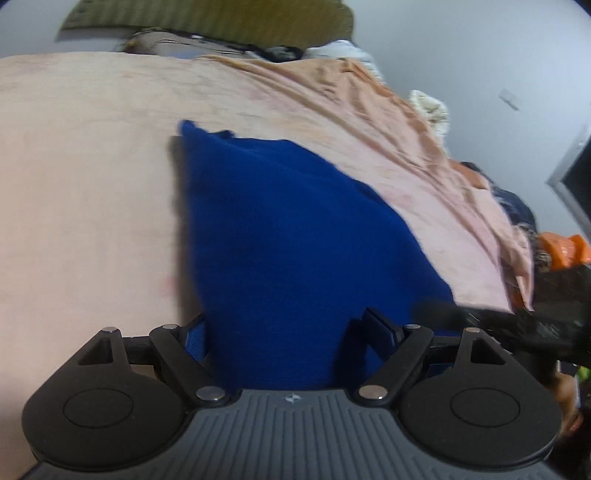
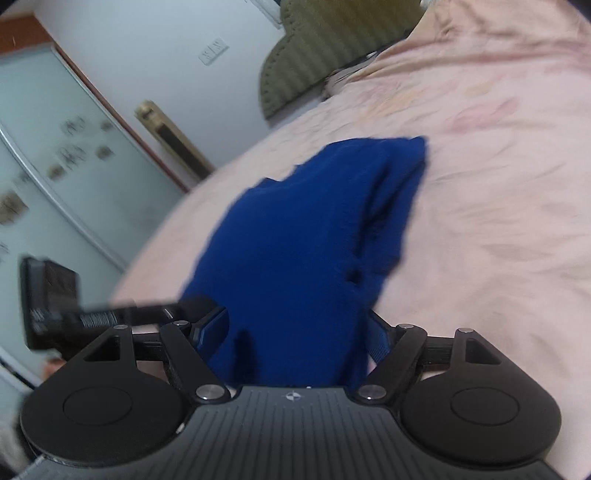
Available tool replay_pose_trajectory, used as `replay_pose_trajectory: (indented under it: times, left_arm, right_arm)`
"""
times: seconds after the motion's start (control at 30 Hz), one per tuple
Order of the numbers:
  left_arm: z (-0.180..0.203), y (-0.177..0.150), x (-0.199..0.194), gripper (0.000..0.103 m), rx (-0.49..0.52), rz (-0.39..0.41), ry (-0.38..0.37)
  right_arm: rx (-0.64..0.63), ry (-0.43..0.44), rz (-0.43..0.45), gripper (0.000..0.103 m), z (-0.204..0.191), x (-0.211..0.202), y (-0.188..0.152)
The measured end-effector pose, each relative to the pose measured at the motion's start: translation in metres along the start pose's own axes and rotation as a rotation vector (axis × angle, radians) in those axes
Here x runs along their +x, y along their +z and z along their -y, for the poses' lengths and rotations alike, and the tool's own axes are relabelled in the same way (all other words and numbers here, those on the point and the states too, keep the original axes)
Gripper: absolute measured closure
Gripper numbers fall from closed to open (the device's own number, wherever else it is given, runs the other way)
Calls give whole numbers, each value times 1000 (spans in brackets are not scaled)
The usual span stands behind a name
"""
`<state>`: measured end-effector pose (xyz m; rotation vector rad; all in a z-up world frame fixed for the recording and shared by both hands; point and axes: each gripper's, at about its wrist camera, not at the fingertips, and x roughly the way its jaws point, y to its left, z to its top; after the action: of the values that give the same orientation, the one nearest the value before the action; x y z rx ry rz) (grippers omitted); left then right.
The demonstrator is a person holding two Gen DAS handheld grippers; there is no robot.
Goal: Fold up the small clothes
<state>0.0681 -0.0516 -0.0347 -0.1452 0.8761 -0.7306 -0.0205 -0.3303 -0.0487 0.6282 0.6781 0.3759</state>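
the near end of the blue garment [image 1: 295, 236] drops out of sight behind the left gripper [image 1: 291, 339] body, so whether its wide-spread pads press on the cloth cannot be told. likewise at the right gripper [image 2: 295, 332], where the cloth's near edge is hidden below the body. ahead and to the right of the left gripper, a dark pile [image 1: 517, 210] and something orange [image 1: 561, 251] are blurred and cut by the frame edge. left of the right gripper, marks on the glass door [image 2: 66, 147] are too smeared to read.

Bed [image 1: 85, 177] under a wrinkled pink sheet [image 2: 498, 206], blue garment [image 1: 280, 236] lying on it, olive headboard [image 1: 221, 18] behind
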Motion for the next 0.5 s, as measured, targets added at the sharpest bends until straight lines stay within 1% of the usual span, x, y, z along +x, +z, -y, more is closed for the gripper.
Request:
replay_pose_trajectory:
  times: [0.03, 0.07, 0.1, 0.13, 0.17, 0.2, 0.23, 0.27, 0.33, 0.4, 0.5]
  left_arm:
    - [3, 0, 2, 30, 19, 7, 14]
    - [6, -1, 2, 45, 41, 7, 26]
    - [6, -2, 1, 51, 56, 10, 42]
    - [2, -3, -1, 65, 54, 13, 45]
    - [-3, -3, -3, 76, 34, 12, 28]
    - [-10, -2, -5, 80, 1, 10, 4]
    - [-17, -3, -8, 84, -36, 10, -13]
    - [-20, -3, -9, 86, -55, 12, -17]
    - [-16, -3, -14, 88, -46, 22, 5]
    - [-8, -4, -25, 89, -20, 24, 33]
    - [0, -8, -40, 89, 18, 5, 37]
  right_arm:
    - [12, 14, 11, 28, 2, 6, 3]
    - [25, 24, 21, 29, 4, 12, 5]
    - [33, 23, 28, 39, 4, 15, 7]
    - [30, 4, 27, 45, 1, 18, 8]
    - [15, -28, 28, 60, -2, 19, 8]
    - [4, -59, 30, 77, -4, 20, 6]
    - [11, -83, 30, 80, -3, 20, 4]
    - [46, -72, 35, 83, 0, 19, 3]
    - [118, -45, 47, 85, 6, 18, 0]
    - [137, -39, 54, 86, 3, 15, -2]
    - [141, -10, 59, 86, -8, 2, -7]
